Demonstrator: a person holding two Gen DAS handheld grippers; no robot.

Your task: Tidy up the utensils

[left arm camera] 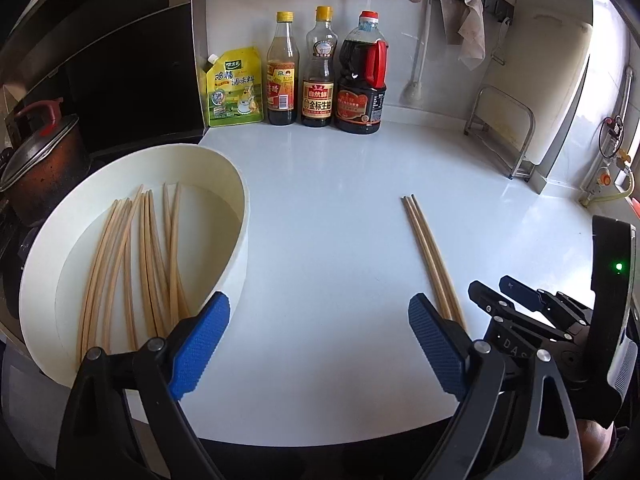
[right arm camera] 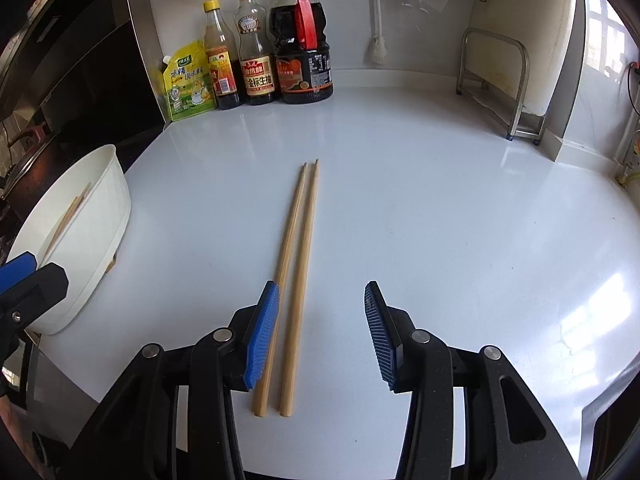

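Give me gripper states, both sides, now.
Left gripper: open, empty, beside the white tub.
Right gripper: open, empty, over the loose chopsticks.

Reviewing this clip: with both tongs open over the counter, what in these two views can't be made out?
- Near ends of the chopsticks in the white container: left wrist view, hidden by the left tongs.
- Near ends of the loose chopsticks: left wrist view, behind a blue pad; their count is unclear.
- Container contents: right wrist view, mostly hidden by its wall.
- Right tongs: whether the left pad touches a chopstick is unclear.
- Pot: cut off at the left edge.
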